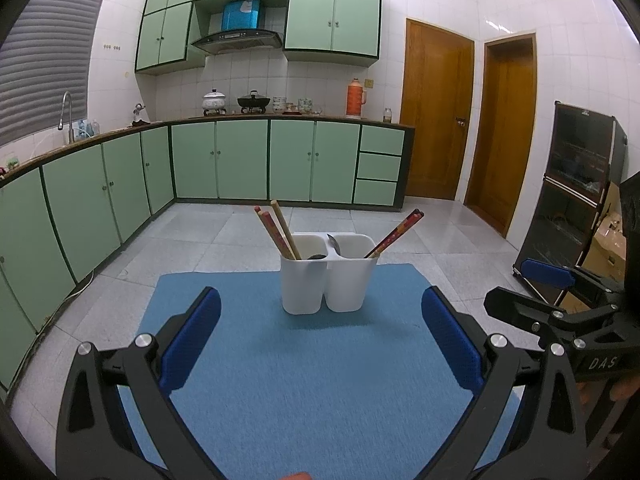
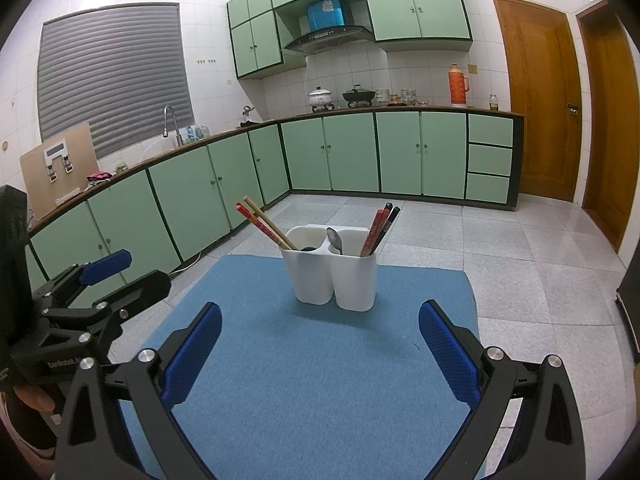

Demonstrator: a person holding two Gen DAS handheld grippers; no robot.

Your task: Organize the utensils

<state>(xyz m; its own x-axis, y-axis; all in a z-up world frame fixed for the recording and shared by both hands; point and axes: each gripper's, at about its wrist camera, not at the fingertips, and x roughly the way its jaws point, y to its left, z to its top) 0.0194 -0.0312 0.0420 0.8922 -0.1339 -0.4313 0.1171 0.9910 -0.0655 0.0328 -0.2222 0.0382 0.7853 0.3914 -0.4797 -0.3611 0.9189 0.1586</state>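
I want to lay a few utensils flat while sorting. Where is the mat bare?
The blue mat is bare between the white holder and the right gripper, and beside the holder out to both side edges. The holder's own compartments are crowded with chopsticks and a spoon.

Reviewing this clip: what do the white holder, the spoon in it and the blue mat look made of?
White holder: likely plastic, smooth and matte, with rounded moulded walls.
Spoon: apparently metal, since its grey bowl shows a glossy reflection.
Blue mat: looks like felt or similar fabric, with a fuzzy, non-reflective surface.
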